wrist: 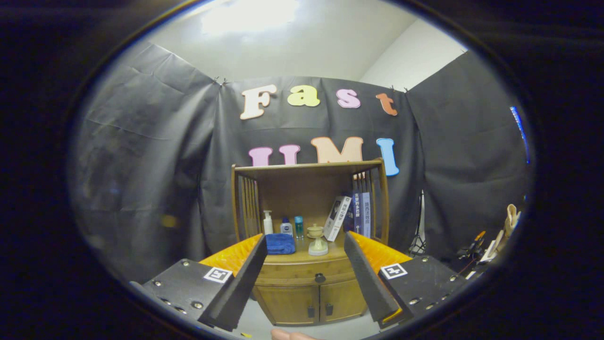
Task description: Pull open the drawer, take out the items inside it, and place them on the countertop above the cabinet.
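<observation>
1. Fingers of the gripper (pixel 306 269) stand wide apart, grasping nothing, well short of the cabinet (pixel 309 288) seen between them.
2. Beyond them the drawer (pixel 302 272) sits shut under the countertop (pixel 330 256), its small dark knob (pixel 320 278) at the front middle; its contents are hidden.
3. Likely slip: that knob is small and rounded, so an off-centre pinch could slide off when pulling.
4. Landing room looks tight. A blue cloth (pixel 280 243) lies at the countertop's left front edge and a pale stand (pixel 317 241) near the middle, with bottles (pixel 283 225) behind; careless placing could topple them.
5. Leaning books (pixel 347 215) at the right rear could fall if bumped.
</observation>
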